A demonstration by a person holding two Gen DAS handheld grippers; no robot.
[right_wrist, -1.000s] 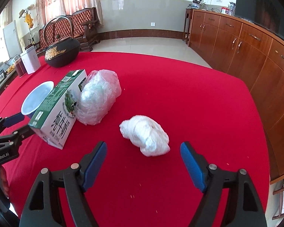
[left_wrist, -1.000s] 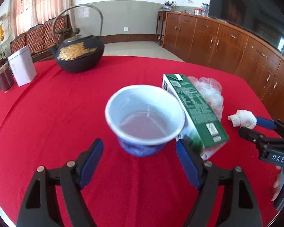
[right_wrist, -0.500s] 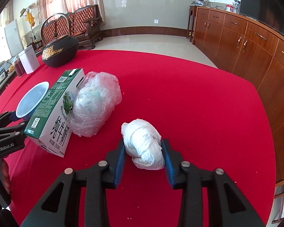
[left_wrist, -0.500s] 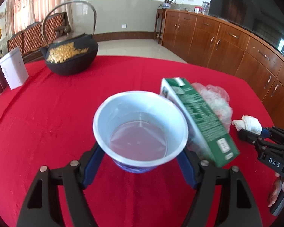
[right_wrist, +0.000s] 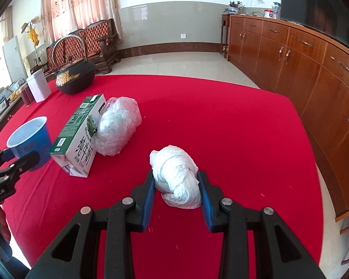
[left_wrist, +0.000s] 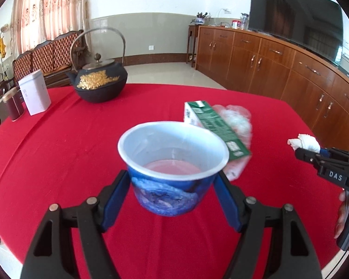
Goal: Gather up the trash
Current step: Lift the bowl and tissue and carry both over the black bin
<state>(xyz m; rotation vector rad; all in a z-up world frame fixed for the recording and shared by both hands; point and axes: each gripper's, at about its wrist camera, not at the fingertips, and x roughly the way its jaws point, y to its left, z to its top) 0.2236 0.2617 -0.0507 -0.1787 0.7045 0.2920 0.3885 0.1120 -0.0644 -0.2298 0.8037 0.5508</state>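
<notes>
Worktop (left_wrist: 58, 153): red cloth covering it; wooden cabinets (left_wrist: 279, 69) lining the room's right wall, sofa (right_wrist: 90, 41) standing under curtains. Teapot (left_wrist: 100, 81), white tin (left_wrist: 35, 93), milk carton (right_wrist: 79, 139) and plastic bag (right_wrist: 116, 125) are resting on the cloth. My left tongs (left_wrist: 172, 193) are gripping the blue cup (left_wrist: 172, 174), raised clear of the cloth. My right tongs (right_wrist: 176, 190) are clamping the white tissue wad (right_wrist: 176, 176) between their pads, just right of the carton.

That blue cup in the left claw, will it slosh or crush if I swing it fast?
Likely sloshes: the blue cup is open-topped with pink liquid inside. Its thin wall may flex under the left claw. Keep it upright.
</notes>
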